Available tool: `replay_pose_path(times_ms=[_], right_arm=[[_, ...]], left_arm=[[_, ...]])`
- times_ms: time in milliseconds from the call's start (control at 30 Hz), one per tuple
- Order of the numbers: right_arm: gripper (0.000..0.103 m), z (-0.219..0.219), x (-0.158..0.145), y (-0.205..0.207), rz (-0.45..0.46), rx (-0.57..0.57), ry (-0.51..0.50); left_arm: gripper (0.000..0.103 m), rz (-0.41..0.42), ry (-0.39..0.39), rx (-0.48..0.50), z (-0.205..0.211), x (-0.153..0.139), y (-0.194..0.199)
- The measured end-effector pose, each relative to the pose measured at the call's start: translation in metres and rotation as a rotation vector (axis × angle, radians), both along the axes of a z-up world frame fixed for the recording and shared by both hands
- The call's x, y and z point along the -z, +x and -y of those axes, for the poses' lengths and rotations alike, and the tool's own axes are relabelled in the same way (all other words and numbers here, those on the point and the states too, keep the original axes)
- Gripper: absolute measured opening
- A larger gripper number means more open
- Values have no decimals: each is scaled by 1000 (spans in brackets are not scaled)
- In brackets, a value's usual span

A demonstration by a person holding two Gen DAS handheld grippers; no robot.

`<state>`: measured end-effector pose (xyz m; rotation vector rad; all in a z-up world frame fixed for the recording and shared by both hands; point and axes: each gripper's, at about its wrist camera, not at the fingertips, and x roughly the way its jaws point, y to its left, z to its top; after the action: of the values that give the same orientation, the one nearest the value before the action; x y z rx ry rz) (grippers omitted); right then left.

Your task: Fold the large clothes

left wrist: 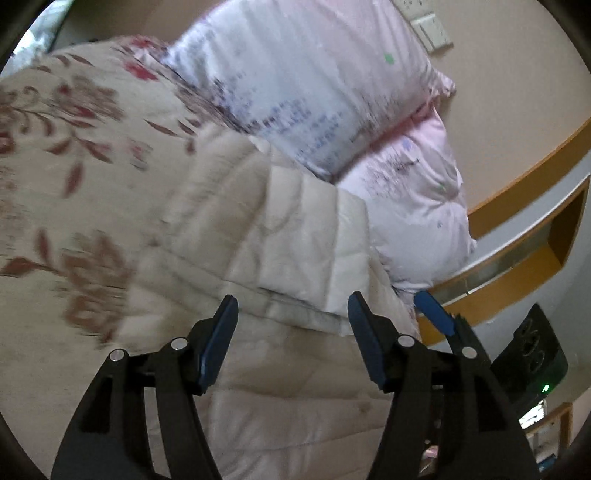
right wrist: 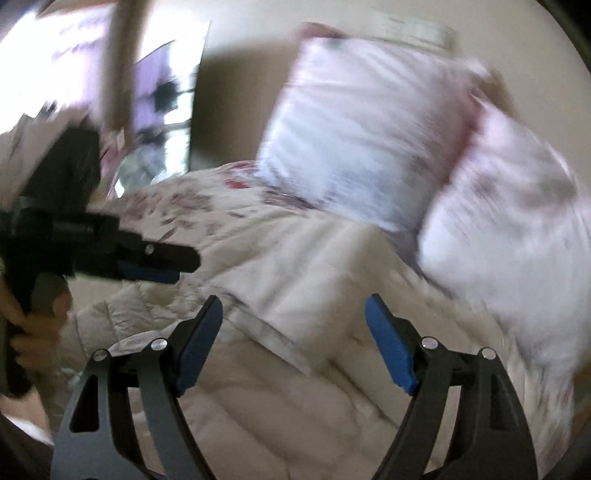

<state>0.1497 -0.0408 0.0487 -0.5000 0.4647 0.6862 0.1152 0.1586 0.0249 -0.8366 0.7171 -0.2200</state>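
Observation:
A cream quilted jacket (left wrist: pixel 288 229) lies folded over on a bed, and it also fills the middle of the right wrist view (right wrist: pixel 295 277). My left gripper (left wrist: pixel 291 317) hovers just over the jacket's lower fold, open, with nothing between its blue pads. My right gripper (right wrist: pixel 295 310) is open too, above the jacket and empty. Its blue fingertip (left wrist: pixel 434 314) shows at the right of the left wrist view. The left gripper (right wrist: pixel 181 264) appears side-on at the left, held by a hand (right wrist: pixel 33 332). The right wrist view is heavily blurred.
A floral bedcover (left wrist: pixel 74 147) lies under the jacket. Two pale pink pillows (left wrist: pixel 314 81) (left wrist: pixel 417 206) lean against the wall behind it. A wooden bedside shelf (left wrist: pixel 517 258) runs along the right, and a wall switch (left wrist: pixel 432 31) sits above. A window (right wrist: pixel 162 110) is at the far left.

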Motion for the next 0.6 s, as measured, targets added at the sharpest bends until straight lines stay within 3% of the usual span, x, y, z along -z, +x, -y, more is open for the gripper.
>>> replay_pose_path(times_ms=[200,267,333,400,600], right_arm=[[78,-47,35,16,-3,-19,-147],[66,-55,46,26,-2,35,-186],[28,-57,52,37,-28,83,-200],[9,-49,51,50,-105,121,-146],[3,13,19,52,-150,246,107]], left_arm=[[62,13,-18,-91,-28,-1,-18],[62,15,-22,-109,-34,-1,-19],[62,15,-21,-111,-35,-1,-19],[62,13,-11,-99,-33,-1,-18],[62,16,48,-50,-12,-1,-12]])
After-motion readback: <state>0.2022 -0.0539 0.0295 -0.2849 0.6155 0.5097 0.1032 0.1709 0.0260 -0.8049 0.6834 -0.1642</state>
